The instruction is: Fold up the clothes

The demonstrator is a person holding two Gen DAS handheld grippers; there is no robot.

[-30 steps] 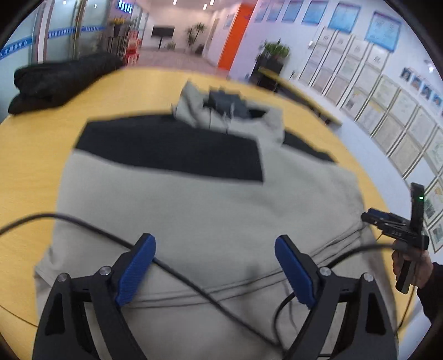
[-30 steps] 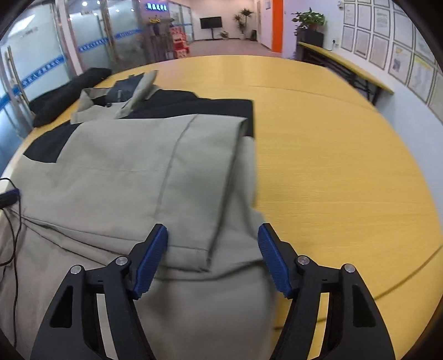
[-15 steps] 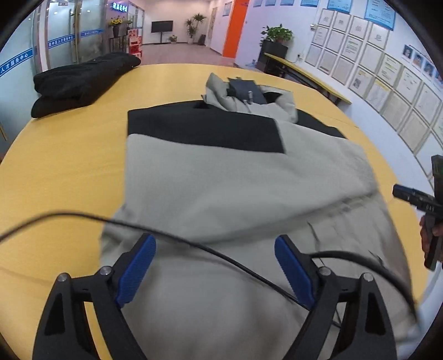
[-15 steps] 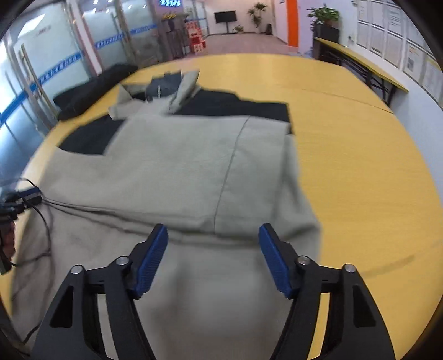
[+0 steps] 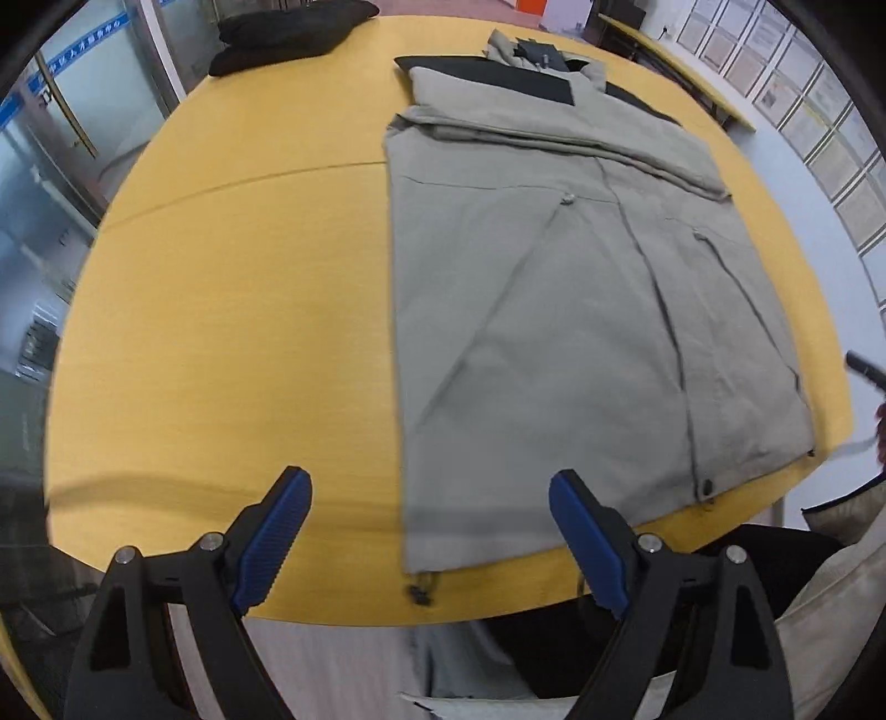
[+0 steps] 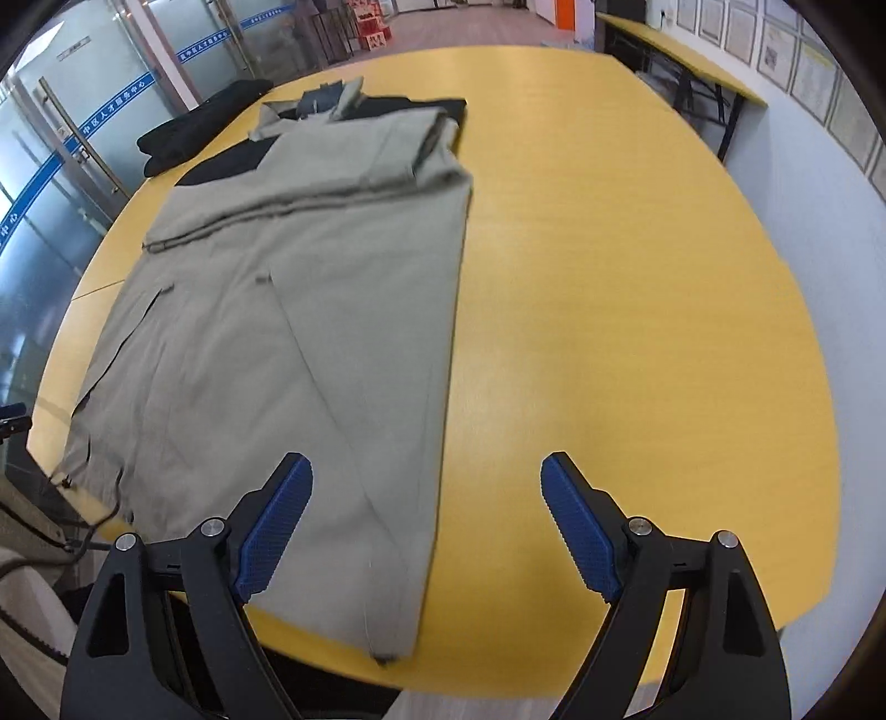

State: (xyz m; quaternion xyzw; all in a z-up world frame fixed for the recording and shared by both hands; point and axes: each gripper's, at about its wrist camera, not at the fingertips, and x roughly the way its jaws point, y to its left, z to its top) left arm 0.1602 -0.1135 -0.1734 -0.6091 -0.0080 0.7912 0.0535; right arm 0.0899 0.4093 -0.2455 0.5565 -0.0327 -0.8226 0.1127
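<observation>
Your grey-green jacket lies flat on the yellow table, its hem at the table's near edge with a drawcord toggle hanging just over it. The sleeves are folded in across the body, and the black shoulder panels and hood sit at the jacket's far end. Beyond the hood, off to the jacket's far left, a black bundle of clothing rests on the table, well apart.

Your left gripper hangs above the hem's left corner, jaws wide with nothing clamped. Your right gripper hangs above the hem's right corner; its jaws are opening, and the pads press on nothing.
</observation>
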